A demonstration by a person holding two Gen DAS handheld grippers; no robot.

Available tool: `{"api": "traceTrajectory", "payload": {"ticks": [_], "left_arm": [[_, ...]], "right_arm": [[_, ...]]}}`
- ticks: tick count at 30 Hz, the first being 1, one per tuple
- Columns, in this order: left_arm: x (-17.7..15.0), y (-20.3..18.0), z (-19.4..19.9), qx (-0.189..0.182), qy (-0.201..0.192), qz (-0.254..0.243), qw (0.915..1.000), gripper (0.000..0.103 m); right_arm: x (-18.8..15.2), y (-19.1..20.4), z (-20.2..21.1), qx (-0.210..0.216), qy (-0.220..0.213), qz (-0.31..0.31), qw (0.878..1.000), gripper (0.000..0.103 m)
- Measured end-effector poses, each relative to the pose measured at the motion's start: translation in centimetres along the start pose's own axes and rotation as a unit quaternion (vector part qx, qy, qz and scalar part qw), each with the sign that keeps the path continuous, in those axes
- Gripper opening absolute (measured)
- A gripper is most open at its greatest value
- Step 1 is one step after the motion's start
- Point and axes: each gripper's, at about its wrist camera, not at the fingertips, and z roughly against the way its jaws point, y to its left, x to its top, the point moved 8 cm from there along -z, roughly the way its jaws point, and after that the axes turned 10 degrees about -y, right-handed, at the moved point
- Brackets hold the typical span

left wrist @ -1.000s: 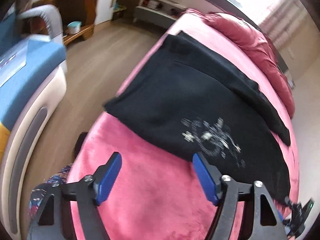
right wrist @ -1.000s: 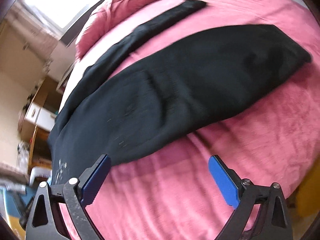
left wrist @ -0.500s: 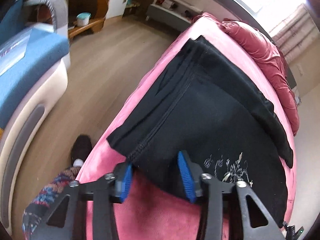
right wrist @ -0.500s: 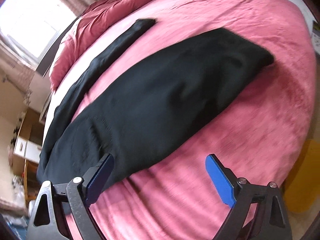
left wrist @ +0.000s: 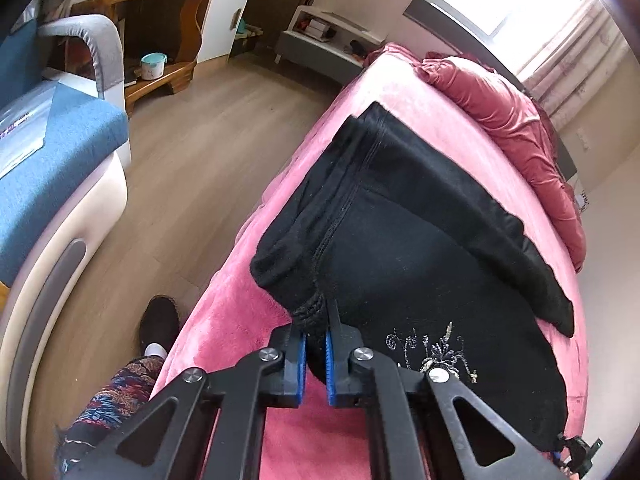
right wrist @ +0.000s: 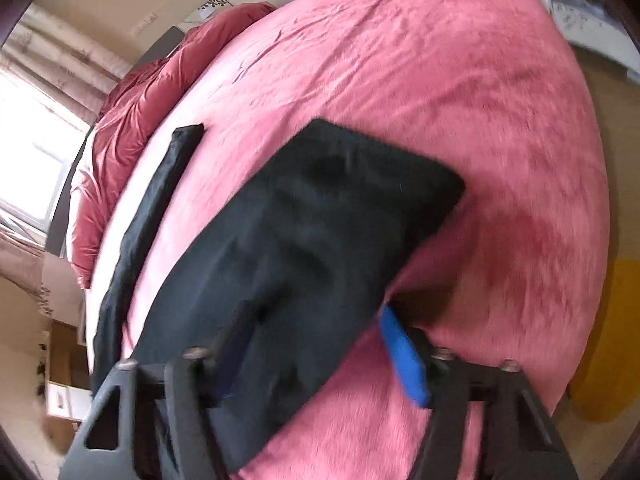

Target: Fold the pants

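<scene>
Black pants [left wrist: 420, 248] lie spread on the pink bed [left wrist: 432, 120], with white embroidery [left wrist: 436, 350] near the waist. My left gripper [left wrist: 316, 356] is shut on the bunched waistband corner [left wrist: 308, 312] at the bed's near edge. In the right wrist view the near pant leg [right wrist: 320, 232] runs away from me and the far leg [right wrist: 160, 200] lies apart to its left. My right gripper [right wrist: 320, 356] is open and straddles the near leg's edge, the cloth lying between its blue pads [right wrist: 404, 356].
A crumpled red duvet [left wrist: 512, 112] lies along the far side of the bed. A blue and white sofa [left wrist: 52, 168] stands left across the wooden floor [left wrist: 180, 168]. The person's slippered foot [left wrist: 160, 320] is beside the bed. A yellow object [right wrist: 616, 344] sits at right.
My left gripper moved forward onto the waistband corner and closed on it. My right gripper moved toward the leg end, and the leg now lies between its open fingers.
</scene>
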Motion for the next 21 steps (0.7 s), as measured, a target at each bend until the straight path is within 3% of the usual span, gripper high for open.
{"api": "traceTrajectory", "payload": {"ticks": [3,12,21], "left_arm": [[0.4,0.0,0.9,-0.007,-0.008,0.003,0.9999,0.007],[1.2,-0.2,4.2,-0.021,-0.030,0.001,0.9993,0.006],[-2.0,1.9,6.3,-0.015,-0.009,0.001,0.9999,0.007]], "right_arm": [[0.8,0.0,0.3,-0.003,-0.001,0.021,1.000,0.011],[2.2,-0.1,4.1,0.009,-0.023,0.067,0.997,0.010],[1.2,-3.4,5.3,-0.020,-0.003,0.075,0.997,0.010]]}}
